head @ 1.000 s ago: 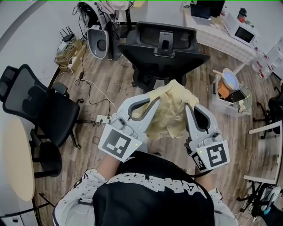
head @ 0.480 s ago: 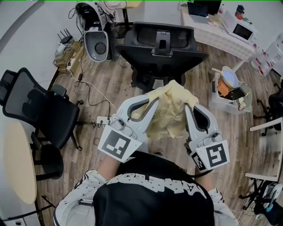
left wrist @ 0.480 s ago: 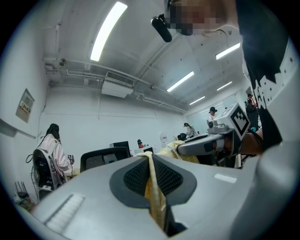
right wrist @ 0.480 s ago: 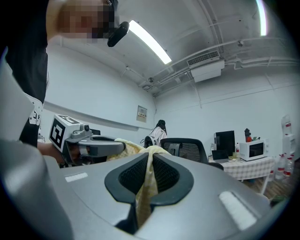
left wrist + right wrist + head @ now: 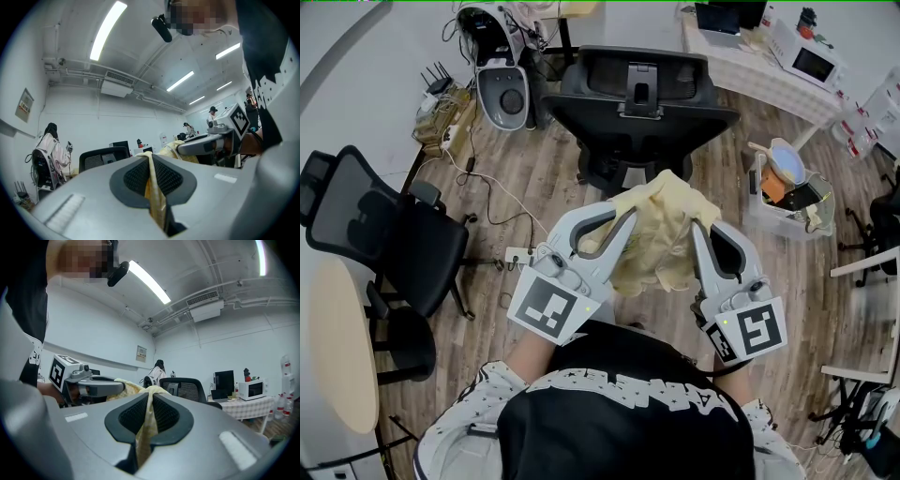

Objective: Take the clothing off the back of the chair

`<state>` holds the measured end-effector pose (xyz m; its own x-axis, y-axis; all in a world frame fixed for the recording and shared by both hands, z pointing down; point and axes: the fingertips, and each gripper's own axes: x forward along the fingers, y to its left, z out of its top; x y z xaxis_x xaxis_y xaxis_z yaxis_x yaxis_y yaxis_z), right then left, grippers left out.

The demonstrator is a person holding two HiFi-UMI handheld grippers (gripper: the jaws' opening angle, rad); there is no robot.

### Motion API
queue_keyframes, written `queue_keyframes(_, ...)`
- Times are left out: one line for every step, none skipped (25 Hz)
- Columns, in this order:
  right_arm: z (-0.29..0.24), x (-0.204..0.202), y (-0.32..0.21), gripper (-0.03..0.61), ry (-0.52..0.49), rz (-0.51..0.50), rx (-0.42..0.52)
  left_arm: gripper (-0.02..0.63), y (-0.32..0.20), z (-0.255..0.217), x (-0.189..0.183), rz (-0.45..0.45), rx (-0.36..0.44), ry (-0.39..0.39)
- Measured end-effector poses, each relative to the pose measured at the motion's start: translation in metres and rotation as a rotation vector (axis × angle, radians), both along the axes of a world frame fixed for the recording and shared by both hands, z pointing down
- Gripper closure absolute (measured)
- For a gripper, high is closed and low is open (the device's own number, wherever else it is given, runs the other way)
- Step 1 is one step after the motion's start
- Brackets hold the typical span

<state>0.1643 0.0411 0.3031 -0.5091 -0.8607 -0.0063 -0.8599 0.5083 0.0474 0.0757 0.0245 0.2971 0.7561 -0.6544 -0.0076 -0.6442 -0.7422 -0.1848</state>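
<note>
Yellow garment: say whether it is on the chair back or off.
Off. The garment hangs bunched between left gripper and right gripper, apart from the chair.

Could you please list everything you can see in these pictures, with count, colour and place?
garment: one, pale yellow, held up between both claws
office chair: one, black, straight ahead, nothing draped on it
mesh chair: one, black, at the left
round table: one, beige, far left edge
microwave: one, white, on the table at upper right
storage bin: one, clear, on the floor at the right
power strip: one, white, on the wooden floor
left claw: one, grey, shut on garment
right claw: one, grey, shut on garment
</note>
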Motion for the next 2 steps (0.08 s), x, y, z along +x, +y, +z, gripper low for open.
queue_keyframes(0.0003, 0.0004, 0.0006, 0.541, 0.0, 0.0, 0.0, 0.603, 0.0006, 0.0004, 0.0004, 0.0, -0.001, 0.0)
queue_keyframes(0.0007, 0.0008, 0.0013, 0.541, 0.0, 0.0, 0.0, 0.603, 0.0012, 0.0007, 0.0009, 0.0, -0.001, 0.0)
